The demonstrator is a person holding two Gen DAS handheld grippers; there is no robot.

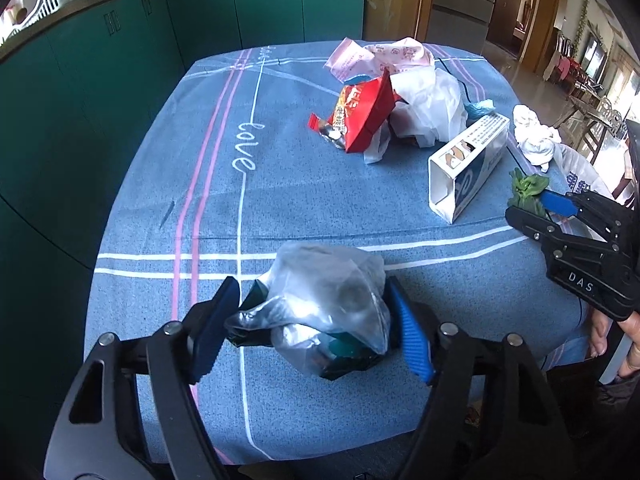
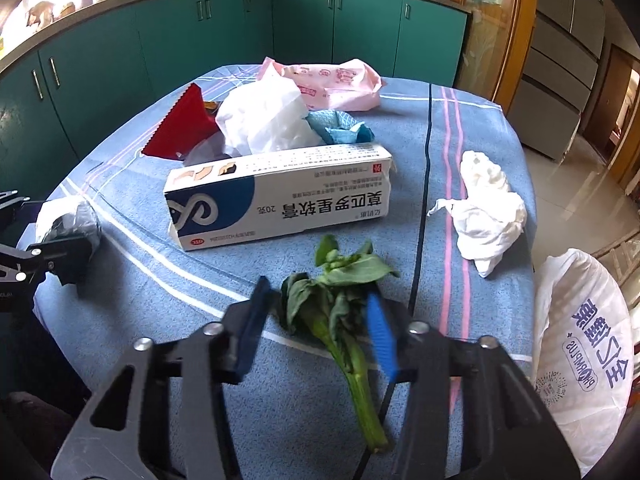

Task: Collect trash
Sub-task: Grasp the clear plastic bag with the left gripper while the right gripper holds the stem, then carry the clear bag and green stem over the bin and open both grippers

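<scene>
A crumpled clear plastic bag (image 1: 328,292) wrapped over a dark green wrapper lies near the front of the blue tablecloth (image 1: 160,208). My left gripper (image 1: 316,324) is shut on it, a pad against each side. To the right lies a wilted leafy green (image 2: 340,280), stalk toward the camera. It sits between the fingers of my right gripper (image 2: 320,320). The blue right pad (image 2: 380,332) touches the leaves; a thin strip of cloth shows by the left pad, so this gripper is open. The left wrist view shows the right gripper (image 1: 536,204) at the leafy green (image 1: 526,190).
A white-and-blue ointment box (image 2: 280,196) lies behind the green. Behind it are a red snack bag (image 1: 364,116), white plastic (image 2: 264,120) and a pink packet (image 2: 336,84). A wadded tissue (image 2: 488,208) lies right. A white printed bag (image 2: 580,340) hangs off the table's right edge. Green cabinets (image 2: 240,28) stand behind.
</scene>
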